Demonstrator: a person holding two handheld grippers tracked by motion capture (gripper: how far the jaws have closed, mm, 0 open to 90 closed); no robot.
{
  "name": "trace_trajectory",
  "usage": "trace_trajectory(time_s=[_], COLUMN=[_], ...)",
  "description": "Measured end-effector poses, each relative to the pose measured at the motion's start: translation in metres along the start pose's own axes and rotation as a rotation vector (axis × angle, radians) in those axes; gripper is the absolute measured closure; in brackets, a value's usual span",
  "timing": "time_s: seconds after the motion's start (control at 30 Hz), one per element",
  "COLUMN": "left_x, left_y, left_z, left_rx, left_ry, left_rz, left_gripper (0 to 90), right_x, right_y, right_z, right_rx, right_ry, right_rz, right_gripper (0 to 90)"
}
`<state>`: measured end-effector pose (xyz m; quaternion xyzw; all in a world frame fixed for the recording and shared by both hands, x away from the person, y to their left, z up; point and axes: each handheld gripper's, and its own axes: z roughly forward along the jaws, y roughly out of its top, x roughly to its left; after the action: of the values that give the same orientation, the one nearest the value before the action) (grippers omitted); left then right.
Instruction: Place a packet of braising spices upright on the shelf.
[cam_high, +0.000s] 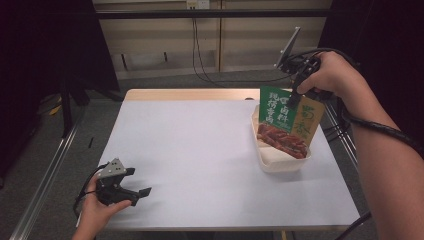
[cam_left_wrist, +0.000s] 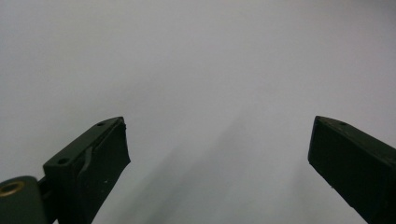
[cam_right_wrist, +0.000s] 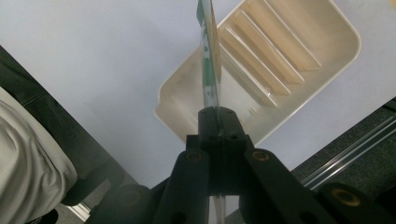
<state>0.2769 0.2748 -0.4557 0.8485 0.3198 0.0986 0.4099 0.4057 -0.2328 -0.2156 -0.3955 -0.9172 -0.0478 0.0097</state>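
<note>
Packet (cam_high: 285, 120) lower edge: hidden inside tray (cam_high: 280, 164).
Packet print: too small to read.
Tray far wall: behind packet.

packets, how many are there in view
2, pinched together in the right gripper over the cream tray: a green packet in front, a tan packet behind it. The tray's slots look empty, though the packets hide part of it.

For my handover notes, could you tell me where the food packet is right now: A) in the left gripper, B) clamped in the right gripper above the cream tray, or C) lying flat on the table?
B: the right gripper is shut on the food packet, which hangs over the cream tray.
</note>
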Motion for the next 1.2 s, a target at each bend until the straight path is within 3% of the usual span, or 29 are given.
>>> trace_trajectory(time_s=[1.2], left_x=[0.001], left_y=[0.001], left_z=[-0.002], left_rx=[-0.006], left_ry=[-0.002], left_rz=[-0.005], left_gripper=[4.9], right_x=[-0.004], right_y=[-0.003], right_z=[0.015], right_rx=[-0.038], right_ry=[0.008], right_rz=[0.021], right_gripper=[90.0])
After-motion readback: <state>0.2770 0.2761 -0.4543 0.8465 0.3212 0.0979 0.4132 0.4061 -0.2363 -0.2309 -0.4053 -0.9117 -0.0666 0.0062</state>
